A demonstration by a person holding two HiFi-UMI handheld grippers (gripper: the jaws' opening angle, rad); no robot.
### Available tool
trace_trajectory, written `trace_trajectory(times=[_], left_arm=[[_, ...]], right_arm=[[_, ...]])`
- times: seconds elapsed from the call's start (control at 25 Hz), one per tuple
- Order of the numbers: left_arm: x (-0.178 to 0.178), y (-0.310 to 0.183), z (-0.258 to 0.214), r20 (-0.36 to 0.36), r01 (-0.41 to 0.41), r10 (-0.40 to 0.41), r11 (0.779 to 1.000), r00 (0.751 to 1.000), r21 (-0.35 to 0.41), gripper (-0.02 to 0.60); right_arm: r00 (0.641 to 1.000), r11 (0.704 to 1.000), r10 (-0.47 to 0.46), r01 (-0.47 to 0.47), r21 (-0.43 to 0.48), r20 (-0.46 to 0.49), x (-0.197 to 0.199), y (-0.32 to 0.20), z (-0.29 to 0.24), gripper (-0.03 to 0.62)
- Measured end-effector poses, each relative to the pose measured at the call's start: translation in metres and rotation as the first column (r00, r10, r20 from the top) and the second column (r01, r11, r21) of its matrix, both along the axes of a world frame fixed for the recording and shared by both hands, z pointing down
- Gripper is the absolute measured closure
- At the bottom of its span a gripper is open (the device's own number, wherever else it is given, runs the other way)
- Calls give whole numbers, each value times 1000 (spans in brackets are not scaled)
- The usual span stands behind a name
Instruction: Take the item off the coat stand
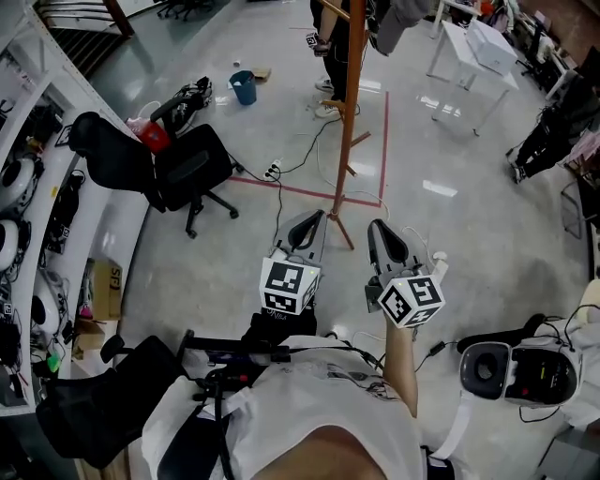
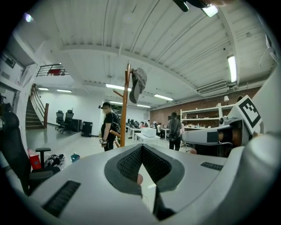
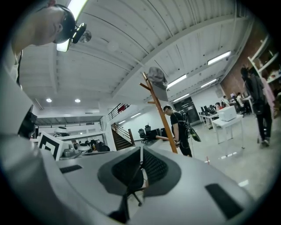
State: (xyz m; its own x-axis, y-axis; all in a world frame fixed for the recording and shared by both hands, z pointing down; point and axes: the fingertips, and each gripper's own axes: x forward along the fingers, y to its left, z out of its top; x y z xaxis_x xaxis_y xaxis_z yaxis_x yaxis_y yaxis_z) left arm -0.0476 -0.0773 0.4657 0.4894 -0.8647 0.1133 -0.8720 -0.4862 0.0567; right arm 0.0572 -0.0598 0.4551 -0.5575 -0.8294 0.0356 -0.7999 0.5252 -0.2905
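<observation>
A tall wooden coat stand (image 1: 348, 122) rises from the floor ahead of me. A grey cloth item (image 1: 397, 22) hangs from a peg at its top. In the left gripper view the stand (image 2: 124, 112) and the grey item (image 2: 138, 84) show far beyond the jaws. The right gripper view also has the stand (image 3: 161, 117) and the item (image 3: 157, 77) at a distance. My left gripper (image 1: 313, 221) and right gripper (image 1: 379, 231) are held side by side, short of the stand's foot. Both are shut with nothing between the jaws.
A person (image 1: 332, 45) stands just behind the stand. A black office chair (image 1: 183, 169) is at the left and a blue bucket (image 1: 244, 87) beyond it. A white table (image 1: 480, 49) stands at the far right. Cables and red tape (image 1: 309, 192) cross the floor. A white device (image 1: 517, 371) lies at my right.
</observation>
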Motion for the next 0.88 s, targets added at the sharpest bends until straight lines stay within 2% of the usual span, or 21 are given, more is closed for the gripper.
trace_trajectory(times=[0.24, 0.52, 0.88], left_arm=[[-5, -65, -12, -7, -26, 26, 1000, 1000, -4, 577], [-14, -119, -7, 17, -43, 44, 999, 999, -24, 577], [8, -159, -8, -19, -63, 63, 997, 998, -40, 577]], right_arm=[[999, 999, 47, -47, 14, -7, -9, -64, -14, 589], [989, 989, 147, -147, 17, 6, -11, -116, -14, 589], [992, 992, 126, -126, 25, 9, -3, -155, -20, 589]])
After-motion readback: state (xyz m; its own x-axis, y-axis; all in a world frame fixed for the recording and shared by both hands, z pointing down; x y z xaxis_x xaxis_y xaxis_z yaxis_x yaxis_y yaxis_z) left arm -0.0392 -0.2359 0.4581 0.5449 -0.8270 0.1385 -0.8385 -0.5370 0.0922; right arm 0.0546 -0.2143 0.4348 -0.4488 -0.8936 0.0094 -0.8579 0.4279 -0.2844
